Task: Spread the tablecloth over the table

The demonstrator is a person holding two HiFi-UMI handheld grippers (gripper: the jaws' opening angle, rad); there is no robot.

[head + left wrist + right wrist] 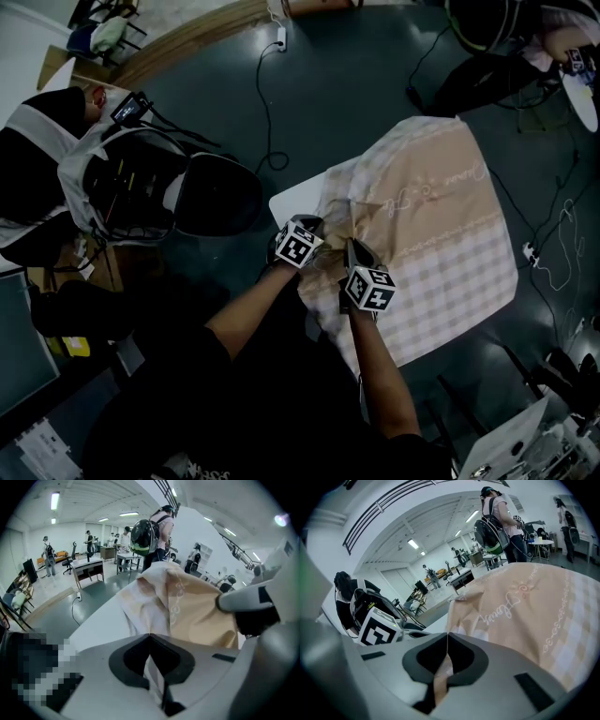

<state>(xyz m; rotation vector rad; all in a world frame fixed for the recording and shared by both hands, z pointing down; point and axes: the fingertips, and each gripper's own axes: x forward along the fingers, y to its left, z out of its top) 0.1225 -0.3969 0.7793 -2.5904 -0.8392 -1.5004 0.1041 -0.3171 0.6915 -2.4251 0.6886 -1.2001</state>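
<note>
A peach and white checked tablecloth [441,234] lies bunched over the white table [295,202], leaving the table's near left corner bare. Both grippers meet at the cloth's near edge. My left gripper [323,236] is shut on a fold of the cloth, which runs between its jaws in the left gripper view [150,637]. My right gripper [354,251] sits just beside it, also shut on a pinched fold of the tablecloth [447,637]. The cloth [534,602] rises in a rumpled ridge ahead of both. The left gripper's marker cube [379,627] shows close by in the right gripper view.
A black chair [220,192] and bags stand left of the table. Cables and a power strip [530,253] lie on the dark floor around it. A person with a green backpack [150,534] stands beyond the table's far end; desks and other people are further back.
</note>
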